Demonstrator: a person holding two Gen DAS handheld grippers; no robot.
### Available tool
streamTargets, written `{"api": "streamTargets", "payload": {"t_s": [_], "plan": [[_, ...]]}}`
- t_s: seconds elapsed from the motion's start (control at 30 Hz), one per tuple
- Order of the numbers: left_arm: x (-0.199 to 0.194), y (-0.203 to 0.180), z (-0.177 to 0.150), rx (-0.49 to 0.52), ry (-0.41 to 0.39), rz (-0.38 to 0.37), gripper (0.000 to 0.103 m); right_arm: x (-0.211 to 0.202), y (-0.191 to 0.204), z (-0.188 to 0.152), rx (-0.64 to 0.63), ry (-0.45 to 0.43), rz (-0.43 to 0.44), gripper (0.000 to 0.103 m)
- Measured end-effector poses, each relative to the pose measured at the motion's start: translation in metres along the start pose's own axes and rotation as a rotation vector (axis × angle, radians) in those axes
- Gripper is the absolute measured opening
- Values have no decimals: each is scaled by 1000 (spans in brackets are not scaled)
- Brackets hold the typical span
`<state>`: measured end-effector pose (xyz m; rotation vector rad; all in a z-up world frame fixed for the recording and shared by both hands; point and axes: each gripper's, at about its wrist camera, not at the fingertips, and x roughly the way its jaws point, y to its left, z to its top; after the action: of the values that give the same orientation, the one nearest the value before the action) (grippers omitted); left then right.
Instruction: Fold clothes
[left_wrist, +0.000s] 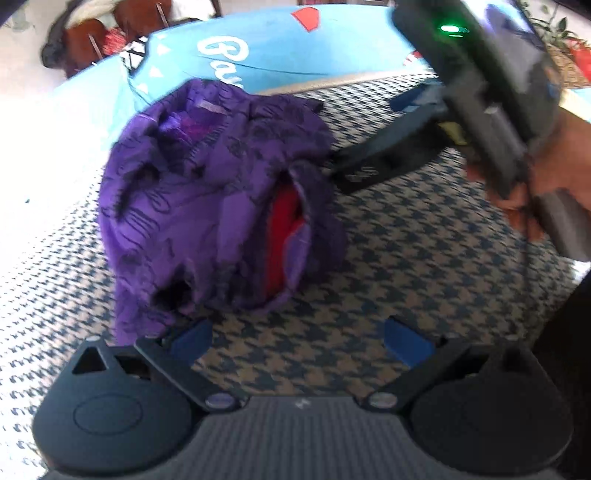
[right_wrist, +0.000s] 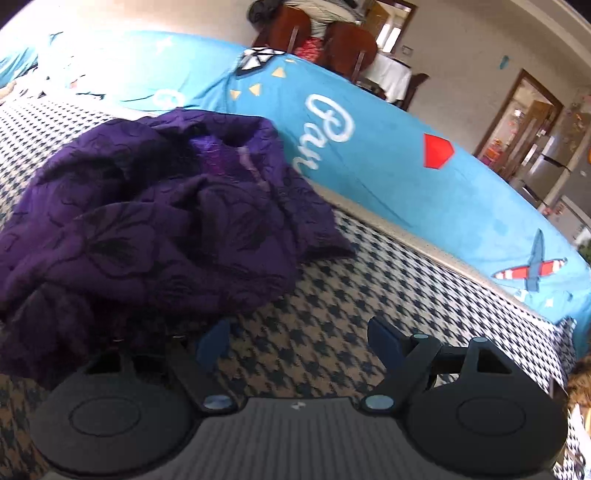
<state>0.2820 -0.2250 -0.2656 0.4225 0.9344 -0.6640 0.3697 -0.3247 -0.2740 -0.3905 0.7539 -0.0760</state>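
A crumpled purple garment with a dark floral pattern and a red lining lies in a heap on the houndstooth cloth. It also shows in the right wrist view, at the left. My left gripper is open and empty, just in front of the heap's near edge. My right gripper is open and empty, to the right of the heap. In the left wrist view the right gripper reaches in from the upper right, its fingers beside the garment's right edge.
A bright blue sheet with white lettering and red shapes lies behind the houndstooth cloth. Wooden chairs stand beyond it. A doorway and a fridge are at the far right.
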Motion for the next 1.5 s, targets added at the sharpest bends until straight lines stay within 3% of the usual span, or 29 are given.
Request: {"api": "streamTargets", "payload": {"t_s": [0.2,0.57,0.7,0.9,1.17,1.37,1.5], "plan": [[-5,-14,-8,71,-9,5,103,4,18,5,-40,-12,-2,81],[-7,-27,-11,99,-14,2,103,2,23,6,-45,-22,-8,80],[-3,-26,-10,105,-12,10,103,1,24,5,-48,-25,6,71],[-2,-25,-10,108,-13,15,103,1,23,6,-35,-24,10,71],[-1,-30,-10,110,-30,14,103,0,5,9,150,0,149,71],[-5,-32,-4,85,-60,26,103,-4,-2,9,196,-19,158,71],[-7,-27,-1,4,-73,58,103,-7,-14,8,270,-28,156,71]]}}
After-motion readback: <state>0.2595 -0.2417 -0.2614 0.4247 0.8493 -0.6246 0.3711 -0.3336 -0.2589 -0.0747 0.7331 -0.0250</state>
